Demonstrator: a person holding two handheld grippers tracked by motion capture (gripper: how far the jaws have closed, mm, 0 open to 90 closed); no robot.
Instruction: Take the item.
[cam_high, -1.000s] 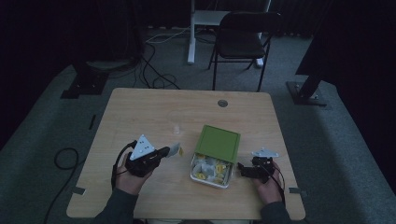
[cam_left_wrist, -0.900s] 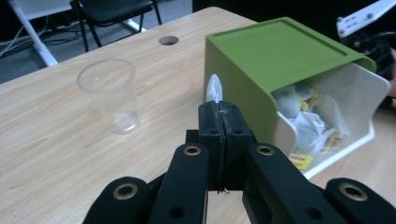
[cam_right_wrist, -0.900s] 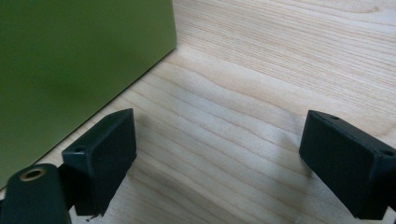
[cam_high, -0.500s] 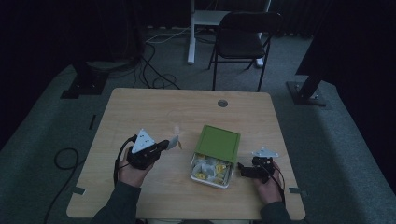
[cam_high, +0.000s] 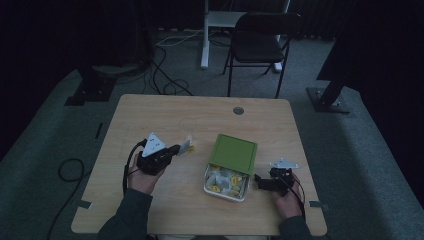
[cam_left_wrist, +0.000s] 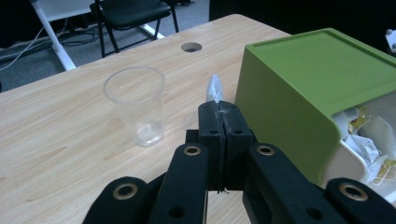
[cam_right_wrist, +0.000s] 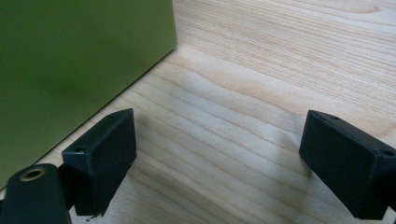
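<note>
A thin clear wrapper (cam_left_wrist: 214, 88) is pinched in the left gripper (cam_left_wrist: 219, 122), whose jaws are pressed fully together. A clear cup (cam_left_wrist: 135, 104) is seen just beyond it, left of the green box (cam_left_wrist: 313, 88). The right gripper (cam_right_wrist: 219, 156) is held wide open and empty beside the box, over the table (cam_right_wrist: 261, 79).

surface: light wooden table (cam_high: 150, 110), cable hole near far edge | centre: clear plastic cup (cam_left_wrist: 135, 105) upright | right of centre: white box (cam_high: 226, 181) with green lid (cam_high: 233, 153), toward near edge
</note>
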